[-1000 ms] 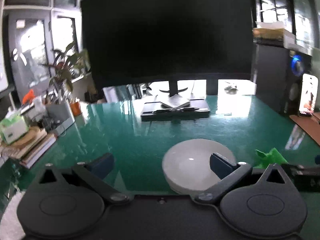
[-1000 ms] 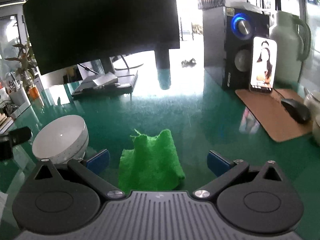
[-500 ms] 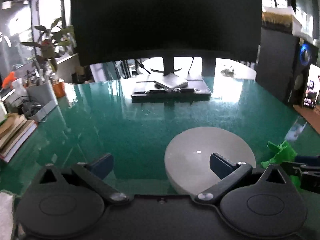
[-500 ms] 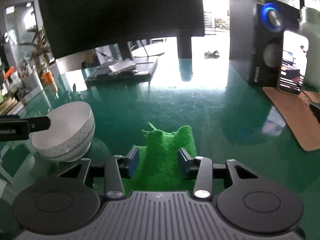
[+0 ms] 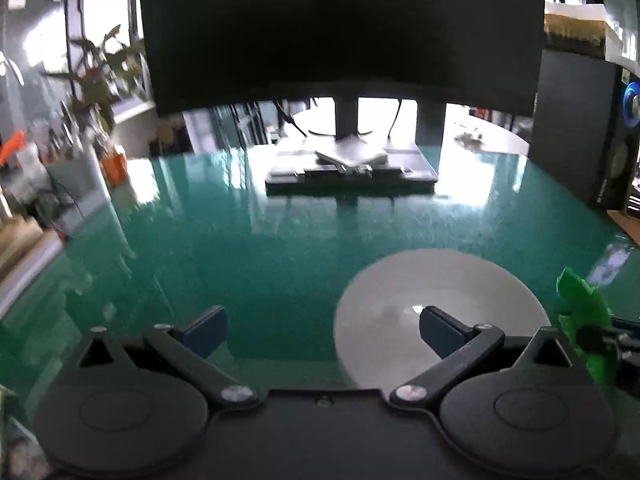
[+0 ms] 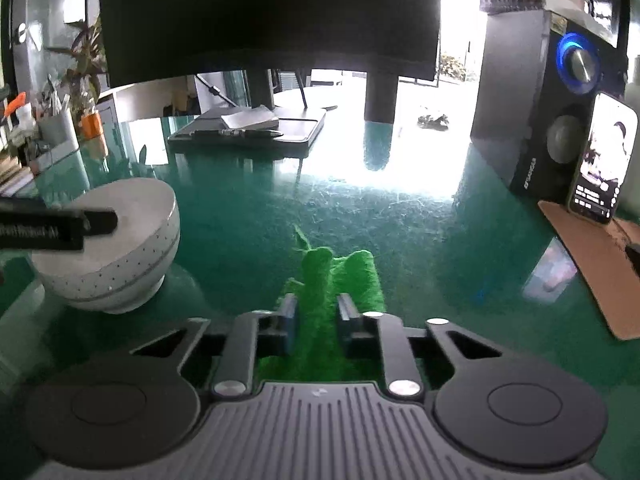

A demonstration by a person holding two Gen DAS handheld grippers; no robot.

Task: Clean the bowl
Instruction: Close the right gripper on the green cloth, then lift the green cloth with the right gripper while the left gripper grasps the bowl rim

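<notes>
The bowl [image 5: 440, 312] stands upright on the green table [image 5: 280, 248], ahead of the left claw [image 5: 322, 326] and off to its right side, so that the claw's right finger [image 5: 442, 330] hangs over the bowl's inside while the left finger [image 5: 204, 328] is over bare table; whether the right finger touches the bowl cannot be told. That claw's jaws stand wide apart with nothing gripped. Seen from the right claw [image 6: 316, 322], the bowl [image 6: 116, 256] sits to the front left, white with small dots on its outer wall, and a finger of the left claw [image 6: 60, 226] reaches across its rim. The right claw's jaws have just been closing and are now clamped on the cloth [image 6: 340, 280], a bright green one bunched up between the pads, its far end lying on the table just ahead of the fingertips. From the left claw, the cloth [image 5: 580, 304] shows at the far right, beside the bowl. Further ahead of both claws stands a dark monitor [image 6: 264, 20] on its base, and to the right claw's front right a speaker [image 6: 552, 92] with a phone [image 6: 604, 160] leaning beside it.
</notes>
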